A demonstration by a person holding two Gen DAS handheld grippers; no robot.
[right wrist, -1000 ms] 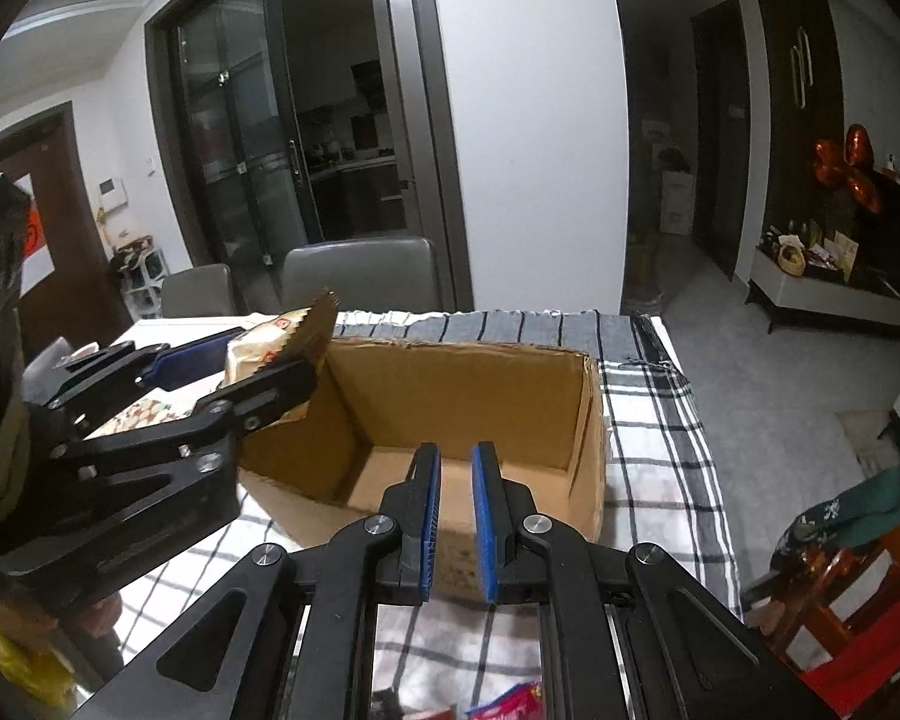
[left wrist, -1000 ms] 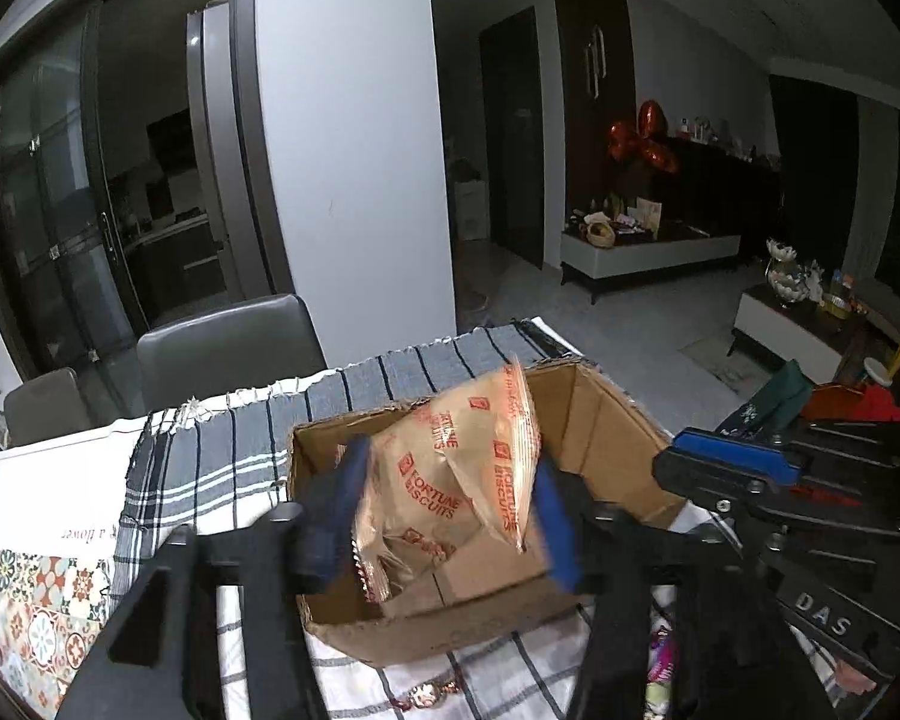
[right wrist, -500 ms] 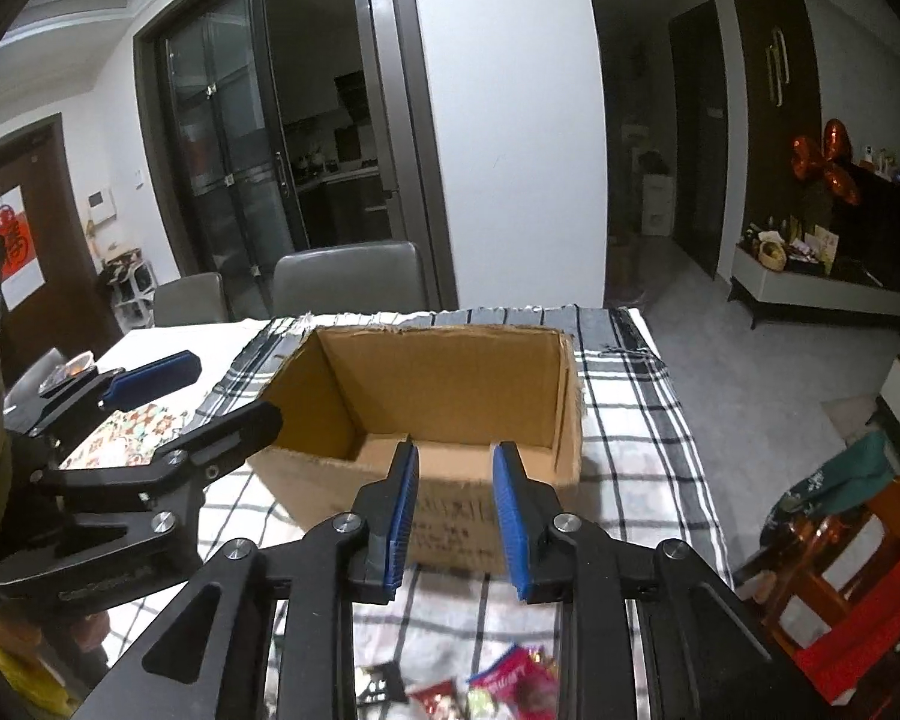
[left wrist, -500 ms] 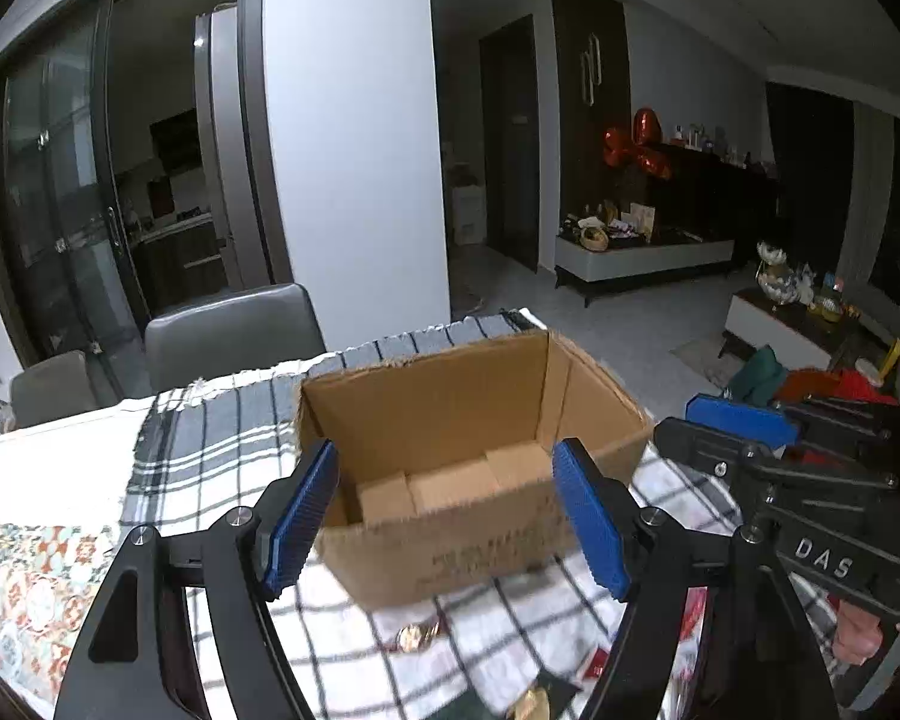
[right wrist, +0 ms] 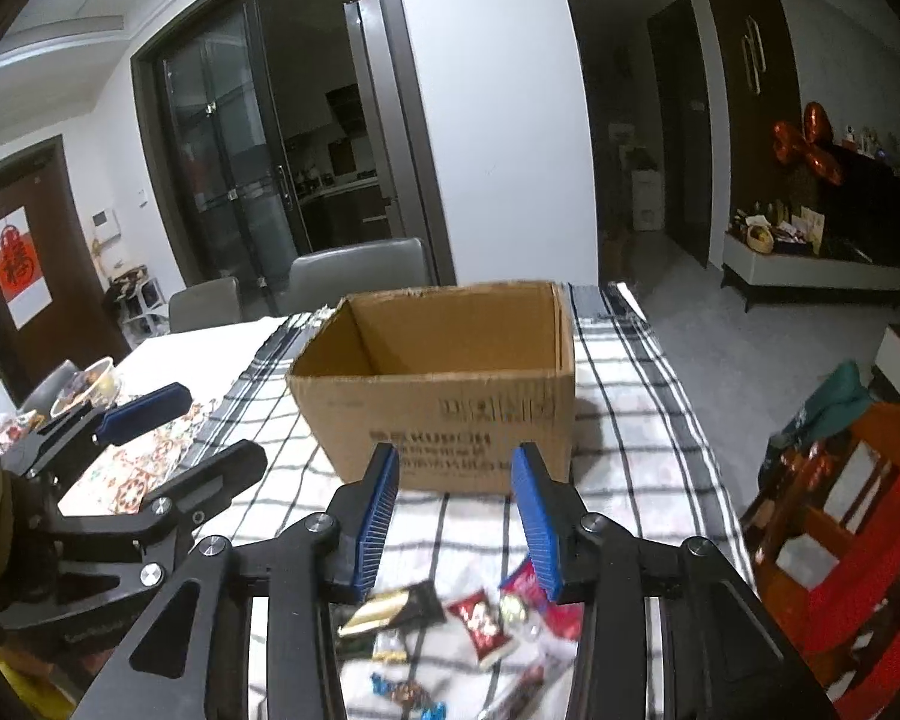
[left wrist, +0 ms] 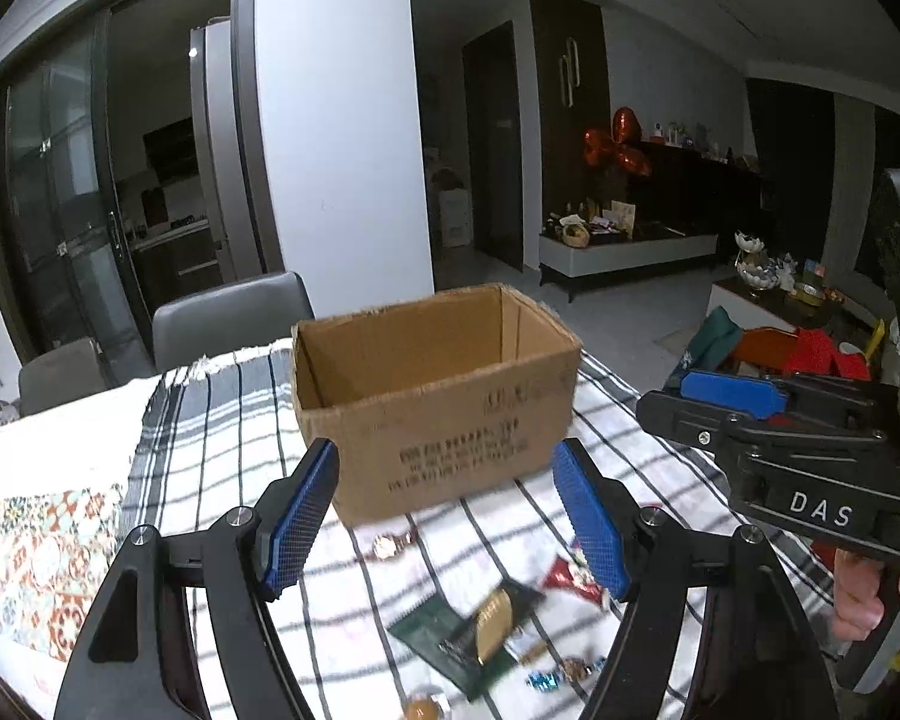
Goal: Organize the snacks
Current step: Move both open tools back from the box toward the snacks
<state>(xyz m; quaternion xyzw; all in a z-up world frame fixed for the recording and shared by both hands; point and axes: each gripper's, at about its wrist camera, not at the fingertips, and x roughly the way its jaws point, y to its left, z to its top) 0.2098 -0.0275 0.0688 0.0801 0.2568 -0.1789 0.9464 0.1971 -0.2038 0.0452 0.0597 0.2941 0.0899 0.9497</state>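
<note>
Tongs [left wrist: 444, 516] of the left hand, seen from their own wrist camera, point forward and slightly downward over the worktop [left wrist: 222, 420], their blue pads [left wrist: 297, 519] spread wide with nothing between them. Right tongs [right wrist: 456, 516] take the same forward, slightly downward pose; their jaws have just been opening, now stand partly apart and grip nothing. In the left view the right tongs reach in from the right edge, with a person's fingers [left wrist: 858, 594] wrapped round the handle; in the right view the left tongs extend in from the left edge. Cardboard box [right wrist: 444, 414], open at the top, stands on the checked cloth [right wrist: 630, 438] ahead of both pairs of tongs; its contents cannot be seen from either camera. Loose snack packets [right wrist: 480, 618] lie scattered on the cloth near the worktop's near edge, below the tongs: a dark green sachet [left wrist: 450, 636], a red wrapped sweet [left wrist: 573, 576] and several smaller, blurred pieces.
</note>
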